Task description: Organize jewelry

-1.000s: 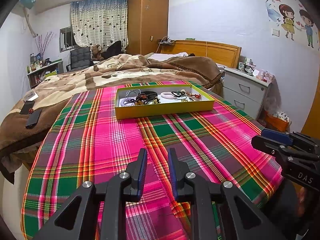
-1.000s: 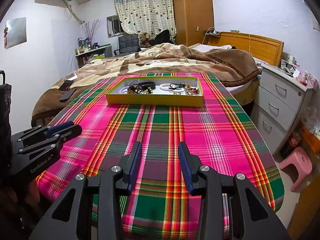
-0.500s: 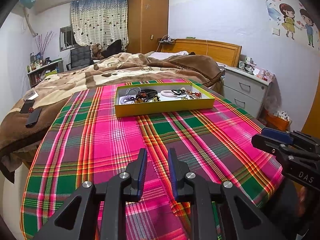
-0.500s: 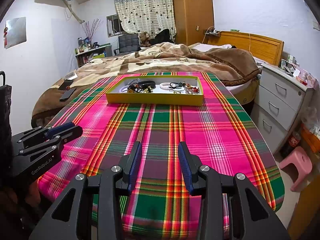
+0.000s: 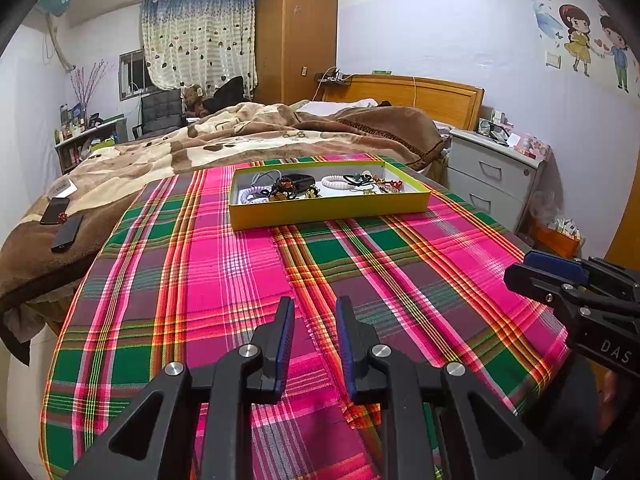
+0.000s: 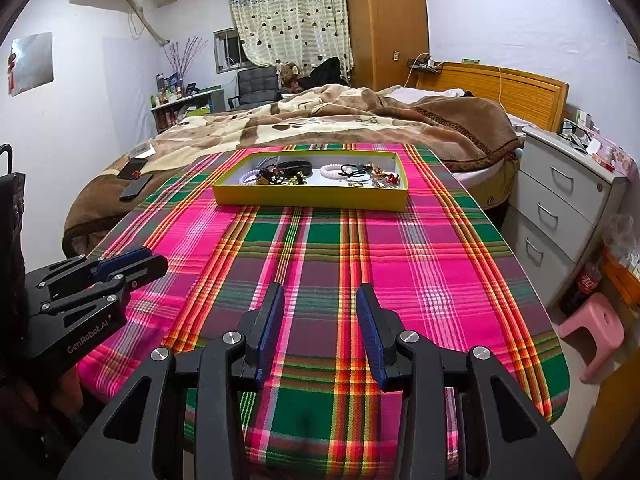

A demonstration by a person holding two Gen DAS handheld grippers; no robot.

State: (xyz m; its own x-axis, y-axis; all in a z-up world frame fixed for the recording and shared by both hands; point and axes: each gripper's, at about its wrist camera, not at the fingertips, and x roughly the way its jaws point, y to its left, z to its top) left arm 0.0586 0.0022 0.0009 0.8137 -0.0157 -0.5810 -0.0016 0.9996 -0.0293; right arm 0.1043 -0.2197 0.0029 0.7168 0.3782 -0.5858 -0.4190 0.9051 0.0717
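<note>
Yellow cardboard forms the shallow jewelry tray (image 6: 310, 200), which sits at the far end of the table (image 6: 400, 264), on a pink, green and orange plaid cloth, well apart from both grippers. Inside the white-lined tray, from left to right in the right wrist view: a pale beaded bracelet (image 6: 249, 178) by the left wall, a tangle of dark beads with amber and gold pieces (image 6: 272, 176), a black band (image 6: 296, 166), a second white beaded bracelet (image 6: 330, 171) near the middle, a black hair tie (image 6: 352, 172), and small red and gold trinkets (image 6: 386, 179) toward the right wall; they are too small to name more closely.

Over the near edge of the table, the left gripper (image 5: 315, 336) has its blue-padded jaws a narrow gap apart with nothing between them. The right gripper (image 6: 320, 328) stands with a wider gap, also empty.
</note>
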